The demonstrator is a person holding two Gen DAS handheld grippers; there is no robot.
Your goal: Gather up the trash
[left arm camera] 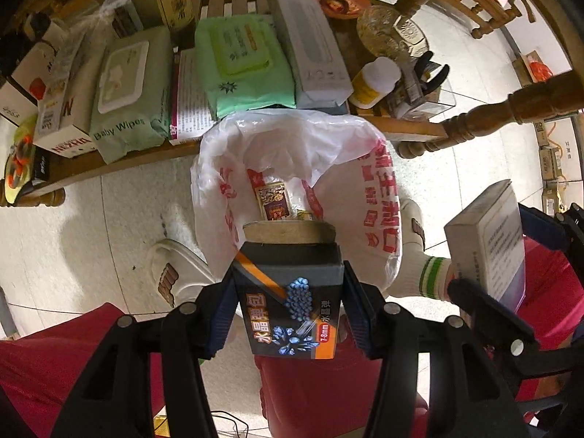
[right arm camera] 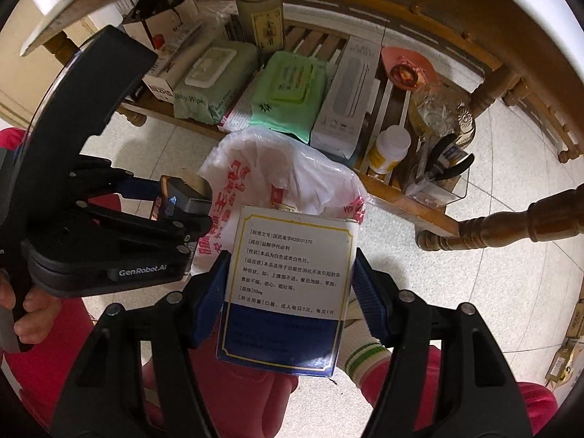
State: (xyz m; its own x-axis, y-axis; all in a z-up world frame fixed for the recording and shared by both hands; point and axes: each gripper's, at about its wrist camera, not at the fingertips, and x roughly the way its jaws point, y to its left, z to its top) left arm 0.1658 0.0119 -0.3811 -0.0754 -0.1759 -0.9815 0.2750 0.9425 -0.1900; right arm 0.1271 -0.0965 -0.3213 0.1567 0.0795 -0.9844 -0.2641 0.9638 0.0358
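Left claw (left arm camera: 288, 292) clamped on a dark box (left arm camera: 292, 310), blue pads pressed to both its sides. Box face: blue crystal beads, orange stripe, "7-8mm" with Chinese print; brown cardboard flap open at its far end. It hangs over the mouth of the bag (left arm camera: 368, 168).

Right claw (right arm camera: 288, 292) clamped on a medicine carton (right arm camera: 288, 277): white upper panel, navy lower band, thin yellow border, Chinese text, "H20031270" and "50mg" legible. It hangs at the bag's near edge.

Bag: thin white crinkled plastic, red Chinese characters, standing open on the tiled floor. Inside, a small red-and-gold packet (left arm camera: 272, 200).

Low wooden shelf (left arm camera: 109, 160) just behind the bag: grey-green soft pack marked "Baby Wipes" (left arm camera: 127, 95), brighter green wipes pack (left arm camera: 244, 62), long white carton (left arm camera: 310, 43), white-capped yellow bottle (left arm camera: 374, 82).

Left claw's body reads "GenRobot.AI" in the right wrist view.
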